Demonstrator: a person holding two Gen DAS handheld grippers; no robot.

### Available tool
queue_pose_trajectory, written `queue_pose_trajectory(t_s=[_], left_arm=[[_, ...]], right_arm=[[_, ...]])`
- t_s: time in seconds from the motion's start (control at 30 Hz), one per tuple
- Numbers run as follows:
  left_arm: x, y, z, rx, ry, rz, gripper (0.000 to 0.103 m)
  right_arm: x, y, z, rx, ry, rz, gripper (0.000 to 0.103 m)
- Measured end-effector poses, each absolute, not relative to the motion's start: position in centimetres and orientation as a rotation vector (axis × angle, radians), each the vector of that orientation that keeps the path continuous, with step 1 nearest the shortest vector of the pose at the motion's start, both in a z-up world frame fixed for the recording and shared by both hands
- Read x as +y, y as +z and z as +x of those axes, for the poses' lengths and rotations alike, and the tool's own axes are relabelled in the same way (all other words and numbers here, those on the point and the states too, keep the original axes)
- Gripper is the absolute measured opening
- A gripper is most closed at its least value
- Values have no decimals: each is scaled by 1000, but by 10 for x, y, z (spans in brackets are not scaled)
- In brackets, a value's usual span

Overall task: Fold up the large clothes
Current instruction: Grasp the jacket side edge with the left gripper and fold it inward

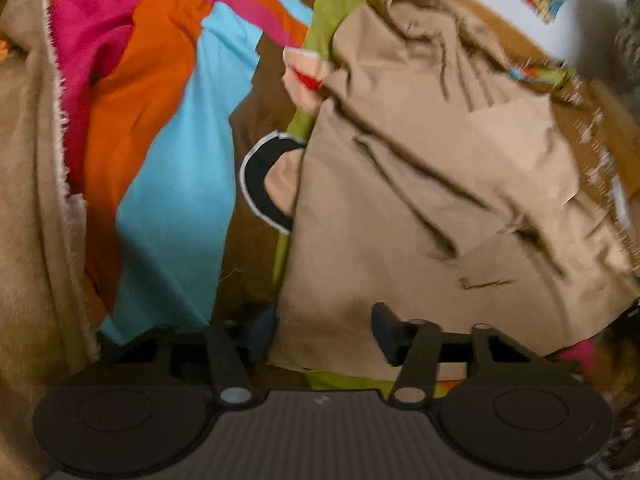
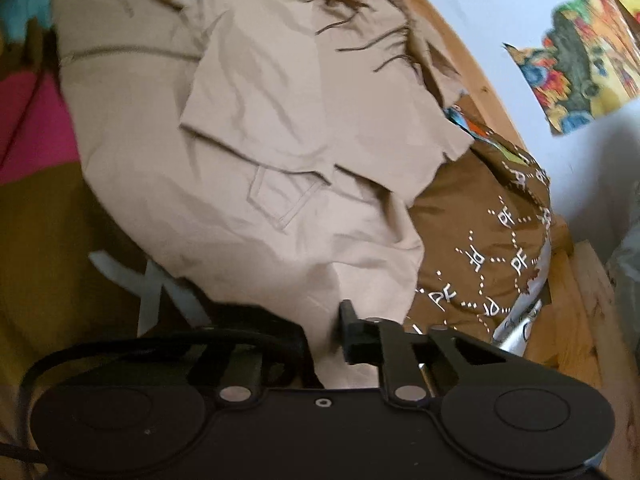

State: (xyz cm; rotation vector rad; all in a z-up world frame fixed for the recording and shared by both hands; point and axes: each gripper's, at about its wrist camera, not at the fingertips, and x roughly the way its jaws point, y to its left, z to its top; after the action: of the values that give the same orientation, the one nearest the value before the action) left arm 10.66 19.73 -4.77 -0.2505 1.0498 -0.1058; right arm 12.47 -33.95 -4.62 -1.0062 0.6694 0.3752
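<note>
A large beige garment lies crumpled on a bed, filling the right half of the left wrist view. Its lower left corner sits between the fingers of my left gripper, which stands open around the hem without pinching it. In the right wrist view the same beige garment spreads across the middle, a patch pocket facing up. My right gripper is shut on a bunched fold at its lower edge. Cloth and a black cable hide the left finger.
A striped pink, orange and blue bedcover lies under the garment. A fuzzy tan blanket is heaped at the left. Brown cloth with white lettering sits beside a wooden bed frame. A colourful picture hangs on the white wall.
</note>
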Motion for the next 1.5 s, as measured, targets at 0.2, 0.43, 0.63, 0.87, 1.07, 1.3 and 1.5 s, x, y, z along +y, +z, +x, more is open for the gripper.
queue_pose_trajectory(t_s=[0.2, 0.43, 0.63, 0.87, 1.07, 1.3, 1.5], left_arm=[[186, -27, 98, 1013, -73, -194, 9], [191, 17, 75, 979, -68, -275, 6], [185, 21, 50, 1001, -78, -205, 6], [198, 24, 52, 954, -62, -325, 7], [210, 75, 62, 847, -102, -472, 7], [196, 67, 57, 918, -58, -302, 8], [195, 29, 53, 1035, -27, -283, 20]], right_arm=[[-340, -22, 117, 647, 373, -897, 5], [-341, 16, 85, 592, 412, -928, 3], [-348, 27, 63, 617, 439, -915, 3], [-351, 29, 80, 658, 406, -788, 3], [-355, 76, 99, 630, 371, -563, 3], [-362, 75, 89, 684, 411, -590, 7], [-375, 63, 70, 801, 456, -543, 37]])
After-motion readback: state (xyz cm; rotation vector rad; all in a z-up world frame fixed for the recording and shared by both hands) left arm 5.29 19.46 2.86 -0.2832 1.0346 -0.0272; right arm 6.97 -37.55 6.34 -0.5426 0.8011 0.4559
